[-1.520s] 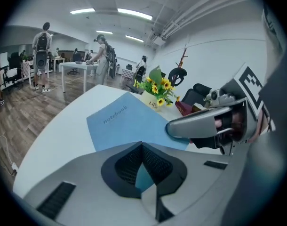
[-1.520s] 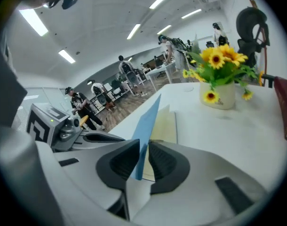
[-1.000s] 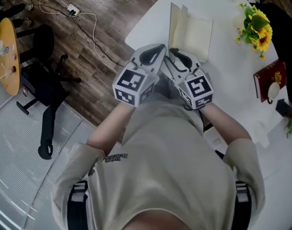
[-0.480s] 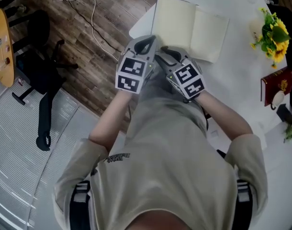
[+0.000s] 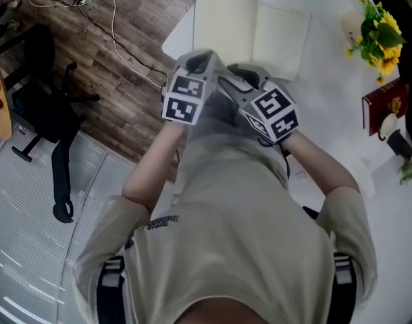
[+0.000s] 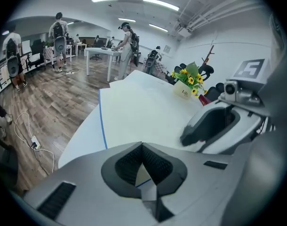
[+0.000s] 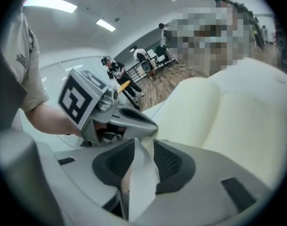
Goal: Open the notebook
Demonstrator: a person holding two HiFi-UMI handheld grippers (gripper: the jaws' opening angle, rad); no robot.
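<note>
Jaws of the left gripper (image 5: 200, 58) meet at their tips, empty. Right gripper (image 5: 236, 76), just beside it, has its jaws apart, pressing on nothing. Notebook (image 5: 250, 36) lies open on the white bench (image 5: 327, 113) just beyond both, blank pages up. Sunflowers (image 5: 378, 36) stand farther right.

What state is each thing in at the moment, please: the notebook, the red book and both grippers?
Notebook: open, lying flat on the table.
Red book: closed.
Left gripper: shut, nothing held.
Right gripper: open, jaws a little apart, gripping nothing.
</note>
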